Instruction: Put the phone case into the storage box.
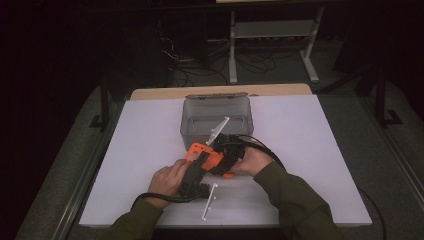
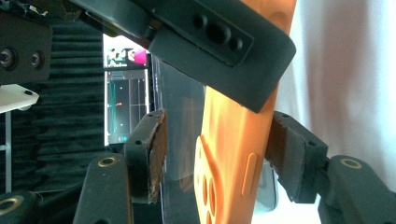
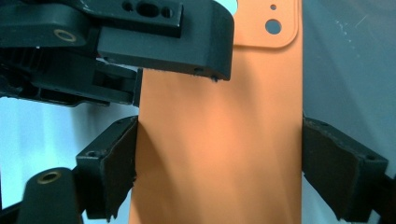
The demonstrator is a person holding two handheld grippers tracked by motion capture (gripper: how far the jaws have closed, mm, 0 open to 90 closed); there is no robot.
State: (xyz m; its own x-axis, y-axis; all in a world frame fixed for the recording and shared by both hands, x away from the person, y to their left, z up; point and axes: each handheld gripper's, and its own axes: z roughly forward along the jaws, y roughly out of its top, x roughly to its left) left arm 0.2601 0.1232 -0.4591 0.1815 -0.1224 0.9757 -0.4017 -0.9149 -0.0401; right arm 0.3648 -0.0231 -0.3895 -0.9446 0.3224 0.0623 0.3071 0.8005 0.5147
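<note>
Phone case: orange, held above the desk, near a clear box.
Handling: judged light, bendy, smooth; best taken by the long edges.
Right gripper: jaws pinching both side edges.
Left gripper: jaws spread around the case, one pad touching.

The orange phone case is held above the middle of the tabletop, just in front of the clear plastic box, nearer the front edge than the back. It is a smooth, matte shell with rounded corners. In the right gripper view its flat back faces the camera, with a raised camera panel and round holes at the top corner. In the left gripper view it stands edge-on, showing a slim side button and round cutouts low on its face.
</note>
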